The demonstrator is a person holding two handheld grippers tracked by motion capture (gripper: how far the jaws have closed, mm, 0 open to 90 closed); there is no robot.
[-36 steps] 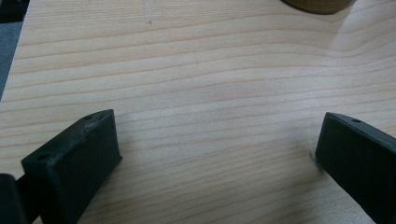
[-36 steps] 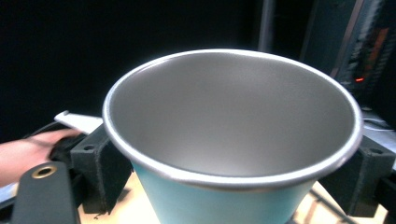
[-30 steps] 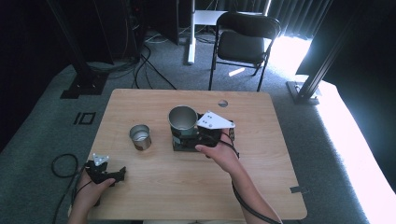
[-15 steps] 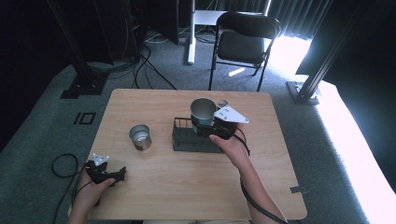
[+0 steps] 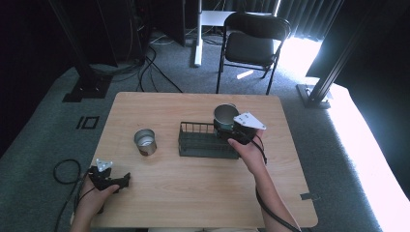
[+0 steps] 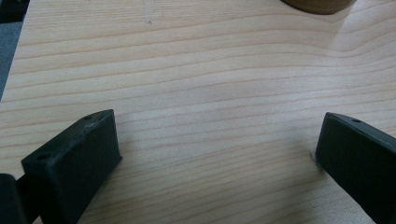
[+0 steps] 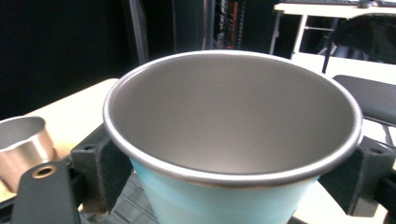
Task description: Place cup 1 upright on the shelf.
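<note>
A pale blue metal cup (image 7: 233, 140) with a grey steel inside sits between the black jaws of my right gripper (image 7: 233, 182), which is shut on its sides. In the high view that cup (image 5: 225, 115) is held above the right end of a black wire rack (image 5: 205, 141), with my right gripper (image 5: 231, 128) just behind it. A second steel cup (image 5: 145, 141) stands upright on the table left of the rack, also seen in the right gripper view as the steel cup (image 7: 23, 144). My left gripper (image 5: 126, 180) rests near the table's front left corner, open (image 6: 219, 154) over bare wood.
The wooden table (image 5: 193, 193) has free room in front of the rack. A black folding chair (image 5: 254, 43) stands beyond the far edge, with cables on the grey carpet to the left. A round brown object (image 6: 317, 3) shows at the top of the left gripper view.
My right gripper has carried the blue cup to the right, from over the rack's left part to above its right end. The left gripper has stayed put.
</note>
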